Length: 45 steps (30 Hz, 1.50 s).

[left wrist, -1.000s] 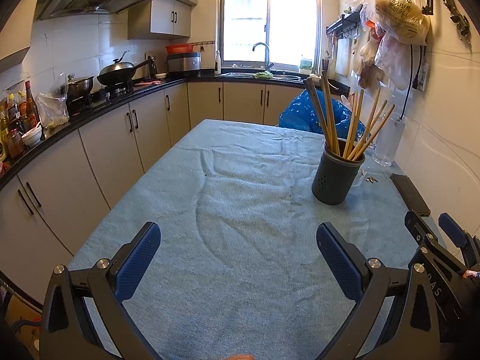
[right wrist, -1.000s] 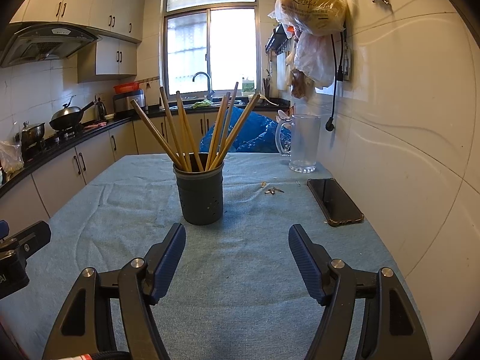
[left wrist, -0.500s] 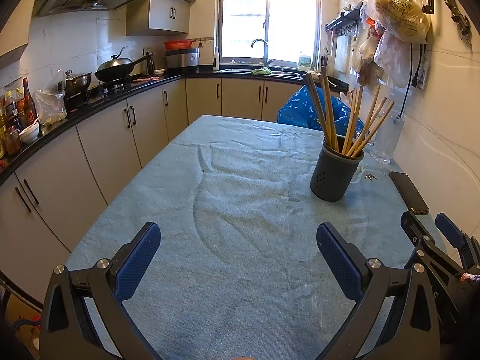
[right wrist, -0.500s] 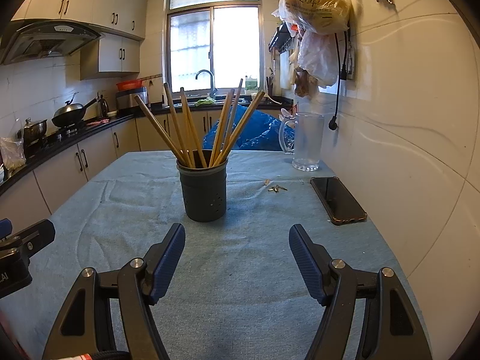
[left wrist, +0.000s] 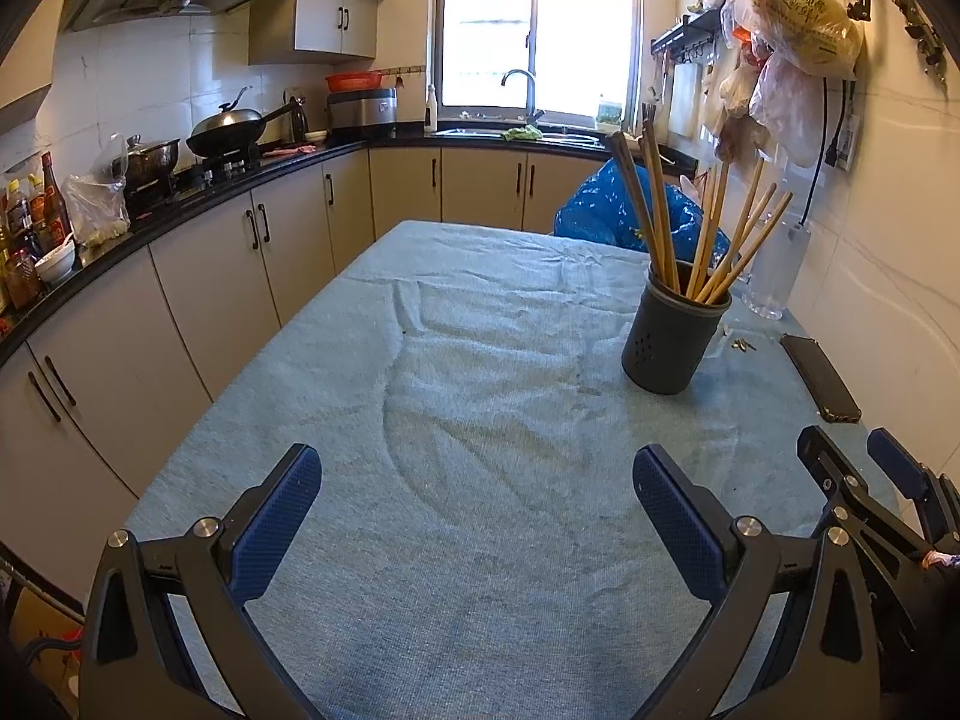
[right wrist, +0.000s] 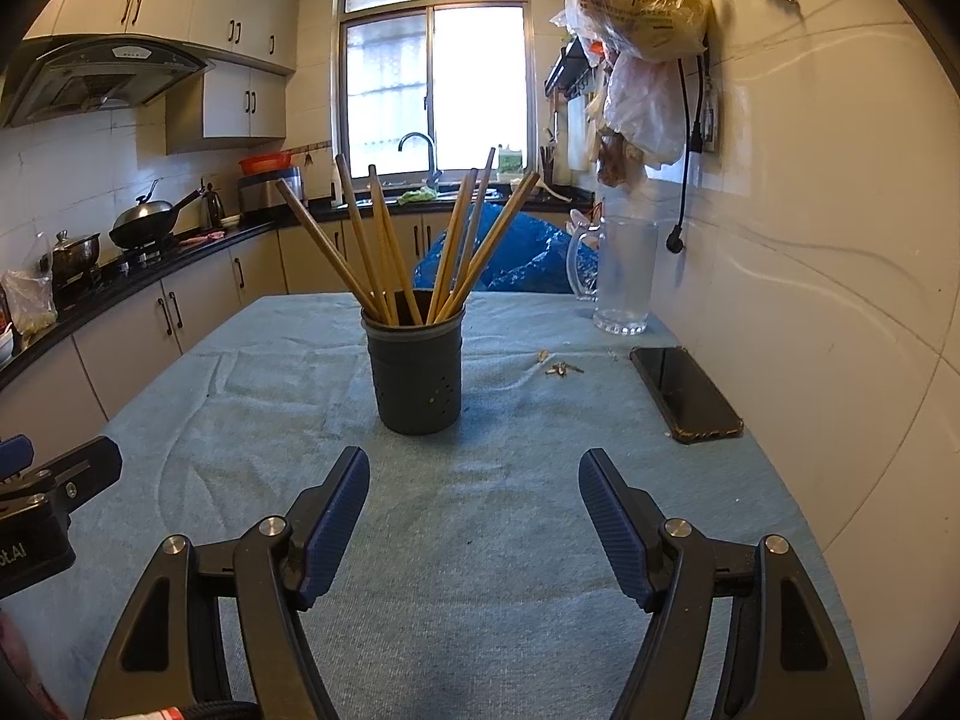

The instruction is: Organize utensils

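Note:
A dark grey utensil holder point(right wrist: 415, 373) stands upright on the blue-cloth table point(right wrist: 480, 540), with several wooden chopsticks point(right wrist: 384, 252) fanned out of its top. It also shows in the left wrist view point(left wrist: 672, 330), far right of centre. My right gripper point(right wrist: 474, 480) is open and empty, low over the cloth a short way in front of the holder. My left gripper point(left wrist: 474, 474) is open and empty over the middle of the cloth, well left of the holder. The right gripper shows at the lower right edge of the left wrist view point(left wrist: 864, 468).
A black phone point(right wrist: 684, 393) lies by the right wall, with small keys point(right wrist: 561, 368) and a glass jug point(right wrist: 621, 279) beyond it. A blue bag point(right wrist: 516, 258) sits behind the table. Plastic bags point(right wrist: 642, 18) hang on the wall. Cabinets and a stove line the left.
Both grippers have drawn slightly back and up from the holder, which looks a little smaller and farther. Both stay open and empty.

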Each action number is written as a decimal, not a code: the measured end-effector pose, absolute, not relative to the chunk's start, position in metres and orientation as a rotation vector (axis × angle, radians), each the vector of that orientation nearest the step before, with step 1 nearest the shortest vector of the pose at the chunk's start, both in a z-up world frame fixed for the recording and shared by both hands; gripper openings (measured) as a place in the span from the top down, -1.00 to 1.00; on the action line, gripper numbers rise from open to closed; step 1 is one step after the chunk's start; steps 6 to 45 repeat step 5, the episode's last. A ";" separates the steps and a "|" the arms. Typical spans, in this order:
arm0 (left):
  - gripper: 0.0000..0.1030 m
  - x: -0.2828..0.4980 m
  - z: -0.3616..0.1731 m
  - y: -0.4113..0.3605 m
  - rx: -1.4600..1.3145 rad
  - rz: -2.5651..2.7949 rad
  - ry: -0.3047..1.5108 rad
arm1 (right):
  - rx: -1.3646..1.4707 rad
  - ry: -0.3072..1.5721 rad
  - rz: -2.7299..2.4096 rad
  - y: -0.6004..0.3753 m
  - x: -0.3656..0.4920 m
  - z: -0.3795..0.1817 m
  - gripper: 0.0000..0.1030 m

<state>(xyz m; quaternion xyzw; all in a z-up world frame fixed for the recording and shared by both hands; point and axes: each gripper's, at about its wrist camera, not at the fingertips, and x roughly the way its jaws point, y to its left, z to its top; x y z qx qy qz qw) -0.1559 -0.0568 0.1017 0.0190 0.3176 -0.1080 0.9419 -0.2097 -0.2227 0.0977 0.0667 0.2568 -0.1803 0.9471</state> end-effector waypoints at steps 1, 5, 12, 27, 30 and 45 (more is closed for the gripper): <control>-1.00 -0.154 0.100 -0.057 0.036 -0.224 0.660 | 0.140 0.531 -0.365 -0.224 -0.209 0.097 -0.48; -1.00 -0.145 0.092 -0.056 0.024 -0.239 0.714 | 0.154 0.558 -0.368 -0.228 -0.206 0.092 -0.49; -1.00 -0.145 0.092 -0.056 0.024 -0.239 0.714 | 0.154 0.558 -0.368 -0.228 -0.206 0.092 -0.49; -1.00 -0.145 0.092 -0.056 0.024 -0.239 0.714 | 0.154 0.558 -0.368 -0.228 -0.206 0.092 -0.49; -1.00 -0.145 0.092 -0.056 0.024 -0.239 0.714 | 0.154 0.558 -0.368 -0.228 -0.206 0.092 -0.49; -1.00 -0.145 0.092 -0.056 0.024 -0.239 0.714 | 0.154 0.558 -0.368 -0.228 -0.206 0.092 -0.49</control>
